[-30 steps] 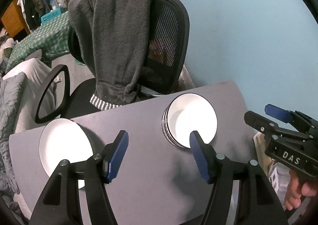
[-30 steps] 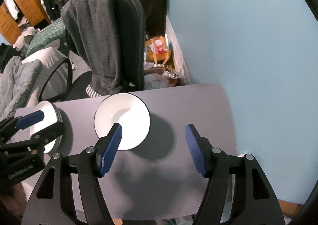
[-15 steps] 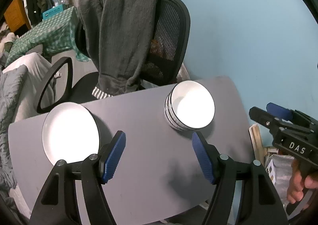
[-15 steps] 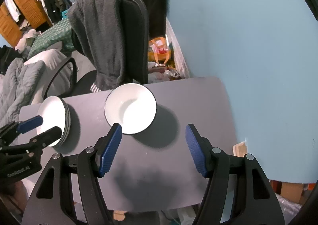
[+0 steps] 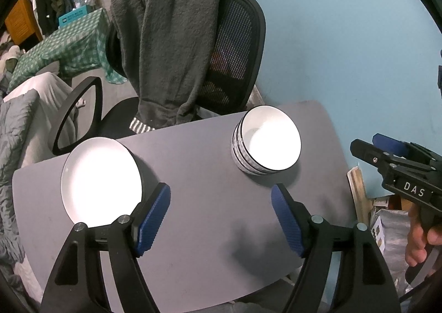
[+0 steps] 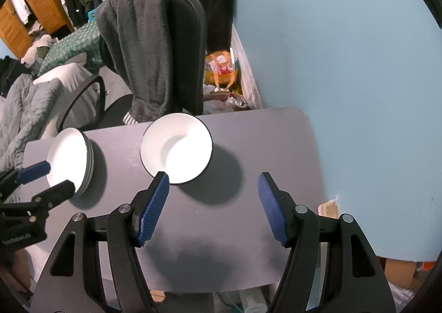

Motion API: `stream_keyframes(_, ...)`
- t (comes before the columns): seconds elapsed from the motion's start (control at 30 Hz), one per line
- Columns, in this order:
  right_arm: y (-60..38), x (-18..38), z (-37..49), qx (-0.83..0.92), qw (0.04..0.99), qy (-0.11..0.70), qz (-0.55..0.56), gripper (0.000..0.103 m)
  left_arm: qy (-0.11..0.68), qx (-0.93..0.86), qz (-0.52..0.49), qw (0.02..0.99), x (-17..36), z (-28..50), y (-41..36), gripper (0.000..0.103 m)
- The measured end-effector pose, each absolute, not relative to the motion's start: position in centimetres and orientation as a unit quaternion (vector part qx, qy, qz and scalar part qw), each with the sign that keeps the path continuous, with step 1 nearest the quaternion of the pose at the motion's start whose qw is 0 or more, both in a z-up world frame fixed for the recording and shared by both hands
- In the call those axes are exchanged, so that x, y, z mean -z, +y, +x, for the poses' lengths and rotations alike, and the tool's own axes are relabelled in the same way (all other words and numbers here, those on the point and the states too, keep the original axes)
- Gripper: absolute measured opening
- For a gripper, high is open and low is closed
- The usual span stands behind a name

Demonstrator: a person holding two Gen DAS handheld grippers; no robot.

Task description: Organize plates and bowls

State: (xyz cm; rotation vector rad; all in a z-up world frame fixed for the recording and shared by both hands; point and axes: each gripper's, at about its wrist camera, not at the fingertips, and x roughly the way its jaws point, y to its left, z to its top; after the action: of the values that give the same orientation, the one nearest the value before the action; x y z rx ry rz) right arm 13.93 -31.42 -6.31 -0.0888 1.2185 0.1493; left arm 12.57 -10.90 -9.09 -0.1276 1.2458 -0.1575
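Left gripper (image 5: 219, 216) jaws had just been opening, wide and empty; right gripper (image 6: 212, 208) jaws wide, empty too. Bowl stack (image 5: 266, 141) sat near the bench (image 5: 210, 252) edge, so a careless nudge could have tipped it off.

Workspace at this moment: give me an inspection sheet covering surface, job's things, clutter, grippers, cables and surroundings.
Surface: grey rounded tabletop, bare apart from the crockery.
Job's things: stack of white black-rimmed plates at its left end; stack of white bowls with striped sides toward the right, standing apart from the plates.
Clutter: nothing seen on the tabletop.
Grippers: left gripper open, its jaws have just been opening, nothing between them; right gripper open and empty, above the tabletop near the bowls.
Cables: nothing seen.
Surroundings: black mesh office chair with a dark grey towel draped over it, light blue wall, bags on the floor.
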Motion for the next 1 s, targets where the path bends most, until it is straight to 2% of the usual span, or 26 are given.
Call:
stream_keyframes(0.27, -32.7, 8.9, 15.8, -0.085, 0.797, 0.598, -0.027, 0.066, 0.596, 0.070, -0.080, 0.796, 10.6, 14.4, -11.4, 0.077)
stream_keyframes(1.0, -33.3, 18.8, 22.6, -0.174, 0.722, 0.670, 0.011, 0.066, 0.652, 0.043, -0.124, 0.746, 19.9, 20.8, -13.9, 0.077)
